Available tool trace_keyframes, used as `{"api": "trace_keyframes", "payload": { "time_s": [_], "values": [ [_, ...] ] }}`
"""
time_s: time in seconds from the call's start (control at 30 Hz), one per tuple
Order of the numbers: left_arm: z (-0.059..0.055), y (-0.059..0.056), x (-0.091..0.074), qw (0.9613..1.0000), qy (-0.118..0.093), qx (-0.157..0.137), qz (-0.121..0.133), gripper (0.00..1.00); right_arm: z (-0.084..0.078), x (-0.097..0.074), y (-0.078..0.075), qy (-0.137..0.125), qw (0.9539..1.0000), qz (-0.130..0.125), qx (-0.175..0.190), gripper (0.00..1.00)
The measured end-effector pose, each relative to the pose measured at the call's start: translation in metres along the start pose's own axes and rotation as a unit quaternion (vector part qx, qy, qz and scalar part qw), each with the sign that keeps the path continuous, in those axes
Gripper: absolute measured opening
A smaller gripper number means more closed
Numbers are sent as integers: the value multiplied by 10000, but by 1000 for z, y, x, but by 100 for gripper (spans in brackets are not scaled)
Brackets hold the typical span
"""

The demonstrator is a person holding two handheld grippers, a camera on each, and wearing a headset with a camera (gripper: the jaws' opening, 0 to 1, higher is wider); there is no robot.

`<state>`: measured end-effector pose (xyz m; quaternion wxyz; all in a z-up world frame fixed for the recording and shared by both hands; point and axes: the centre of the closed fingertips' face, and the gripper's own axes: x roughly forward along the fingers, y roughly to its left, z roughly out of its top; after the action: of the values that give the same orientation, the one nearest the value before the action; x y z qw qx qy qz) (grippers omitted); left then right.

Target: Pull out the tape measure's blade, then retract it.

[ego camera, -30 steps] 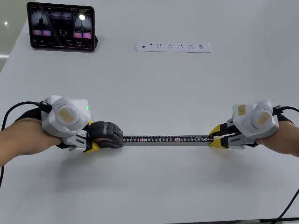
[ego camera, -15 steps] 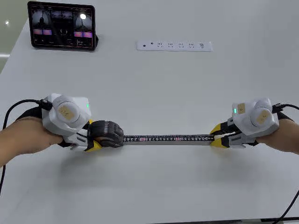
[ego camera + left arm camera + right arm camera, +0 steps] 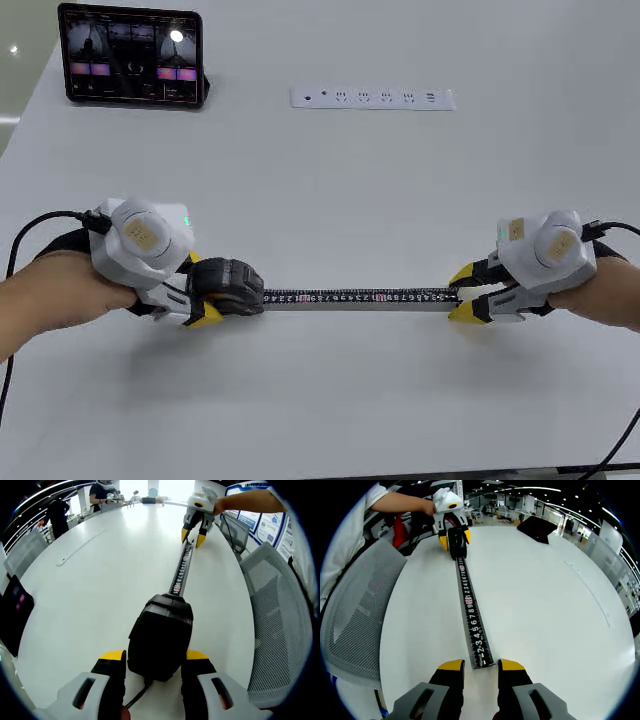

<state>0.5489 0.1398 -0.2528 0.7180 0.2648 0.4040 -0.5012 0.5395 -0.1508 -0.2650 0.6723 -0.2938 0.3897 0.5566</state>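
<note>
Head view: the left tool [image 3: 203,292] is clamped on the black tape measure [image 3: 230,287], which rests on the white desk [image 3: 330,190]. Its blade [image 3: 360,297] runs flat along the desk to the right tool [image 3: 464,294], whose yellow-tipped jaws stand spread, one on each side of the blade's end. A tablet [image 3: 132,55] with a lit screen and a white power strip [image 3: 372,99] sit toward the far edge, well apart from both tools.

Left gripper view: both jaws press the sides of the tape measure's case. The blade leads away to the right tool, whose jaws are parted.

Right gripper view: the jaws are apart and the blade's tip lies between them, with a gap on either side. A mesh chair [image 3: 355,620] stands beside the desk, and an open office hall lies behind.
</note>
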Motion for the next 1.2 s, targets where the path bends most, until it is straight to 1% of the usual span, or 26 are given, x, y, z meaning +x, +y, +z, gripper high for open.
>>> {"api": "trace_keyframes", "payload": {
  "time_s": [0.13,0.17,0.2,0.33,0.47,0.6,0.7,0.83,0.9,1.0,1.2],
  "values": [
    [0,0,-1,10000,-23,10,20,40,2,-2,0,-51,10000,-53,50,24],
    [0,1,-2,10000,-44,-22,12,41,5,-3,1,-176,9996,-62,193,25],
    [1,0,-3,9999,-92,-65,-13,42,6,-3,0,-224,9994,-71,243,25],
    [4,1,-8,9995,-240,-184,28,46,10,-6,2,-356,9984,-114,430,29],
    [3,1,-9,9993,-284,-223,54,47,13,-7,3,-382,9982,-133,437,30],
    [5,3,-14,9986,-389,-342,139,48,18,-10,2,-473,9975,-243,471,31],
    [7,4,-20,9974,-506,-437,259,49,18,-12,2,-487,9967,-347,556,35],
    [7,5,-28,9952,-674,-570,412,52,21,-16,2,-619,9941,-551,706,40],
    [7,4,-31,9942,-745,-630,449,53,22,-17,2,-675,9928,-601,790,43],
    [8,5,-39,9913,-908,-755,576,55,24,-20,6,-733,9916,-657,842,46],
    [6,3,-49,9869,-1112,-920,719,56,24,-23,10,-836,9887,-795,955,51]
  ]
}}
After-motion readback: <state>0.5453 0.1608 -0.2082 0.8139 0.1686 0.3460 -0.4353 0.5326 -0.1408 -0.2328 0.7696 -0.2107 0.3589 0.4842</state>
